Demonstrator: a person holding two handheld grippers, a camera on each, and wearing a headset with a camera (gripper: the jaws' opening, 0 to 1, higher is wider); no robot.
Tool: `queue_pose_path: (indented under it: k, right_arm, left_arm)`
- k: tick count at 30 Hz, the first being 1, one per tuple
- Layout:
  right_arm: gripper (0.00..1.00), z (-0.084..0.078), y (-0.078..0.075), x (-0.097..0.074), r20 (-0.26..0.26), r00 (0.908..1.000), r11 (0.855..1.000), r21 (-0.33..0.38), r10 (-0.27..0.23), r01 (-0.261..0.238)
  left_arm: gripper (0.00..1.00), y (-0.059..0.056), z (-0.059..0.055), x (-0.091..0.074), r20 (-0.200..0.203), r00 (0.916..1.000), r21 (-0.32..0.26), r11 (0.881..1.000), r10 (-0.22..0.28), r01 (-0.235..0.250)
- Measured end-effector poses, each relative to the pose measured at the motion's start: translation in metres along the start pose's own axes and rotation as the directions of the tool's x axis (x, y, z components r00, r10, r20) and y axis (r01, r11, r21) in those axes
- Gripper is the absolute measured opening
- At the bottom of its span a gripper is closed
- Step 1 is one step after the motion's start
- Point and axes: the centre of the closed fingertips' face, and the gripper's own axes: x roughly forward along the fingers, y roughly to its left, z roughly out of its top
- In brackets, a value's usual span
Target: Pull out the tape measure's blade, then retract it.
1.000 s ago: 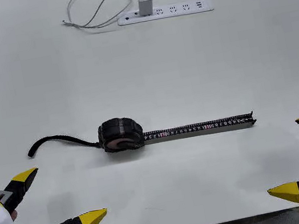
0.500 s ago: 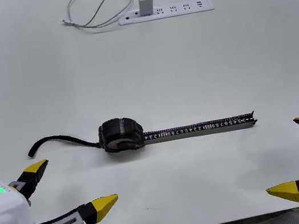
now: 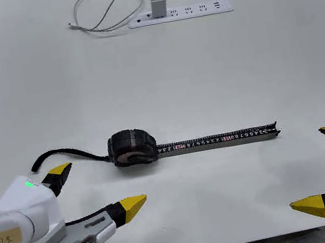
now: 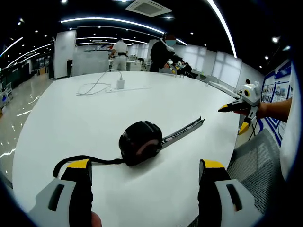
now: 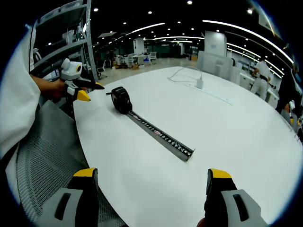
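A black tape measure point(image 3: 131, 147) lies on the white table point(image 3: 160, 71), its blade point(image 3: 216, 140) pulled out to the right and its wrist strap point(image 3: 61, 154) trailing left. My left gripper point(image 3: 98, 186) is open at the near left, just short of the case point(image 4: 140, 142), with nothing between its yellow-tipped fingers. At the near right, my right gripper point(image 3: 321, 166) is open too, a little way from the blade's end hook point(image 5: 188, 153). The left gripper point(image 5: 85, 90) also appears beyond the case point(image 5: 122, 99) in the right gripper view.
A white power strip point(image 3: 180, 12) with a plugged-in charger and a looped grey cable point(image 3: 104, 6) lies at the table's far side. A mesh chair seat point(image 5: 42, 156) sits below the near table edge. People stand in the room beyond point(image 4: 163, 49).
My left gripper has moved forward and to the right, closer to the tape measure's case. The right gripper and the tape measure have stayed put.
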Motion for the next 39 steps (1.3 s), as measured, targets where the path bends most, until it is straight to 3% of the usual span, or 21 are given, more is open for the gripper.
queue_pose_path:
  k: [12, 14, 25, 28, 39]
  right_arm:
    - [0.94, 0.000, -0.005, 0.000, 0.000, 1.0000, 1.000, 0.002, -0.005, 0.005]
    - [0.94, 0.000, -0.005, 0.000, 0.000, 1.0000, 1.000, 0.002, -0.005, 0.005]
    - [0.94, 0.000, -0.015, -0.001, -0.003, 0.9999, 1.000, 0.001, -0.010, 0.010]
    - [0.93, 0.000, -0.018, -0.001, -0.007, 0.9999, 1.000, -0.003, -0.011, 0.010]
    - [0.93, 0.005, -0.029, 0.003, -0.001, 1.0000, 1.000, -0.008, -0.010, 0.010]
  left_arm:
    - [0.91, -0.005, 0.006, 0.024, 0.004, 1.0000, -0.045, 0.999, 0.002, -0.002]
    - [0.91, -0.009, 0.008, 0.027, 0.011, 0.9998, -0.064, 0.998, -0.017, 0.017]
    - [0.90, -0.012, 0.006, 0.043, 0.001, 0.9997, -0.090, 0.996, -0.026, 0.026]
    - [0.90, -0.014, 0.008, 0.045, 0.011, 0.9994, -0.121, 0.992, -0.034, 0.035]
    - [0.89, -0.016, 0.009, 0.058, 0.000, 0.9991, -0.109, 0.993, -0.043, 0.042]
